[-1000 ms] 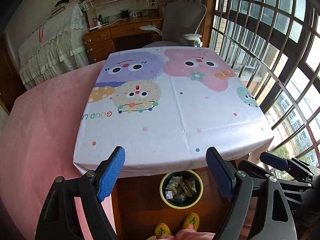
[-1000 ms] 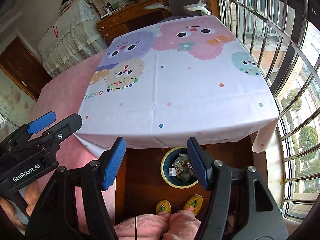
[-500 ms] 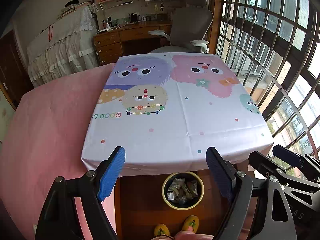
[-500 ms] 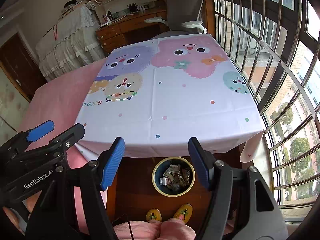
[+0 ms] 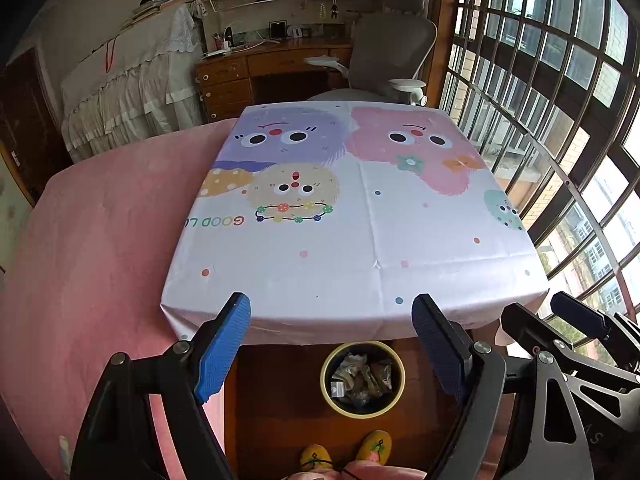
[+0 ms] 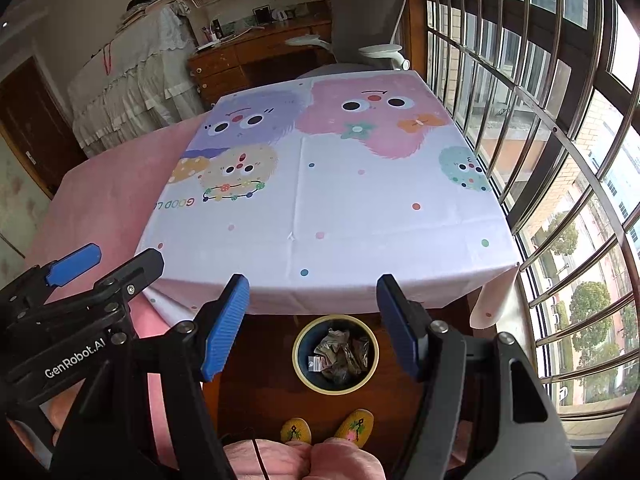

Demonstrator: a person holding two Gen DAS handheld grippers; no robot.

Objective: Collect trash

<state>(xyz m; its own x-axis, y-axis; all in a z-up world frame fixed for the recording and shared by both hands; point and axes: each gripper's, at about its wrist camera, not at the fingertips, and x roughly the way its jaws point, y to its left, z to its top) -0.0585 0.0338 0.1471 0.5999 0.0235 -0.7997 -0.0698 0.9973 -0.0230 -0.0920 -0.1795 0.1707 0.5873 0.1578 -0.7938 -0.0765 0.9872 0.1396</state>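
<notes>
A round yellow-rimmed bin (image 5: 363, 378) (image 6: 335, 354) stands on the wooden floor by the table's near edge, holding several crumpled wrappers (image 5: 362, 374) (image 6: 338, 354). My left gripper (image 5: 336, 320) hangs open high above the bin and the table edge, nothing between its blue pads. My right gripper (image 6: 312, 304) is likewise open and empty, held beside the left one. Each gripper shows at the edge of the other's view. No trash lies on the cartoon-print tablecloth (image 5: 352, 220) (image 6: 328, 200).
A pink bed cover (image 5: 96, 248) borders the table on the left. A barred window (image 5: 560, 100) runs along the right. A grey office chair (image 5: 388, 60) and a wooden desk (image 5: 260, 72) stand behind the table. The person's yellow slippers (image 6: 328, 428) are near the bin.
Both grippers have risen and pulled back slightly, so more of the room's far side shows. Both stay open and empty.
</notes>
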